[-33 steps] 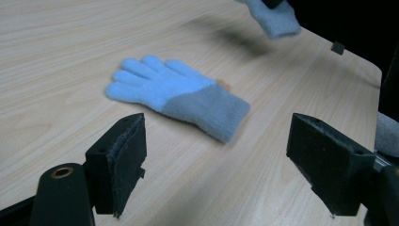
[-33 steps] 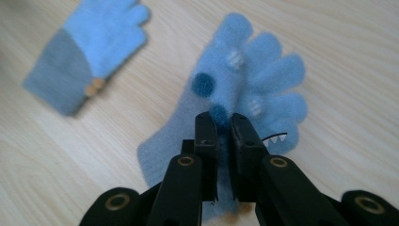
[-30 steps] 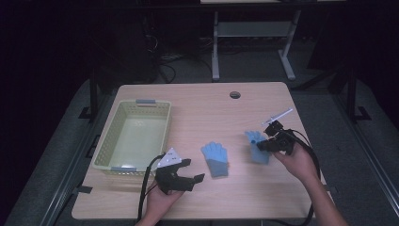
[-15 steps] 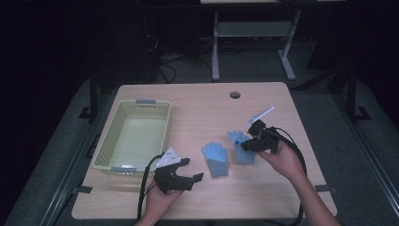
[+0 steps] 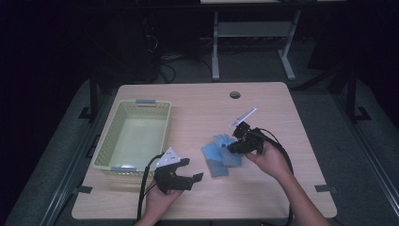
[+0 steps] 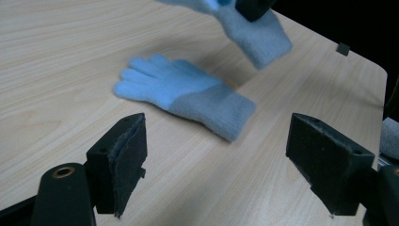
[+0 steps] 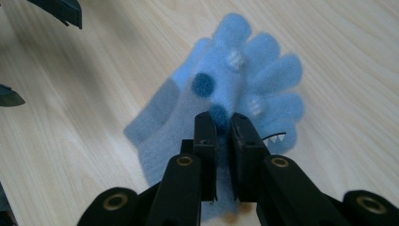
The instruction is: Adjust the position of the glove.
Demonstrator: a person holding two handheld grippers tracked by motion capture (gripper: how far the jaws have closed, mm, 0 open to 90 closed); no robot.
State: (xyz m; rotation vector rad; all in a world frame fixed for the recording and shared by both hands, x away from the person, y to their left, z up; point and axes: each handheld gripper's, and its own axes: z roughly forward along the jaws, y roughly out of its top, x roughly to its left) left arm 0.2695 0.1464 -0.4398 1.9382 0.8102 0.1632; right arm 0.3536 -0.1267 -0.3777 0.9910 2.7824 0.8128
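Right gripper (image 7: pixel 223 127) fingers pinching a fuzzy blue knit glove (image 7: pixel 240 84), carrying it over its flat mate (image 6: pixel 183 96); left gripper (image 6: pixel 216 160) fingers spread, idle; next: lay it alongside.

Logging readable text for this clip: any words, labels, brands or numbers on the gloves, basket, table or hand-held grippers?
None readable.
Held glove: dots and a toothed mouth, no lettering.
Flat glove: plain.
Basket: its grey tabs show no legible print.
Table: unmarked.
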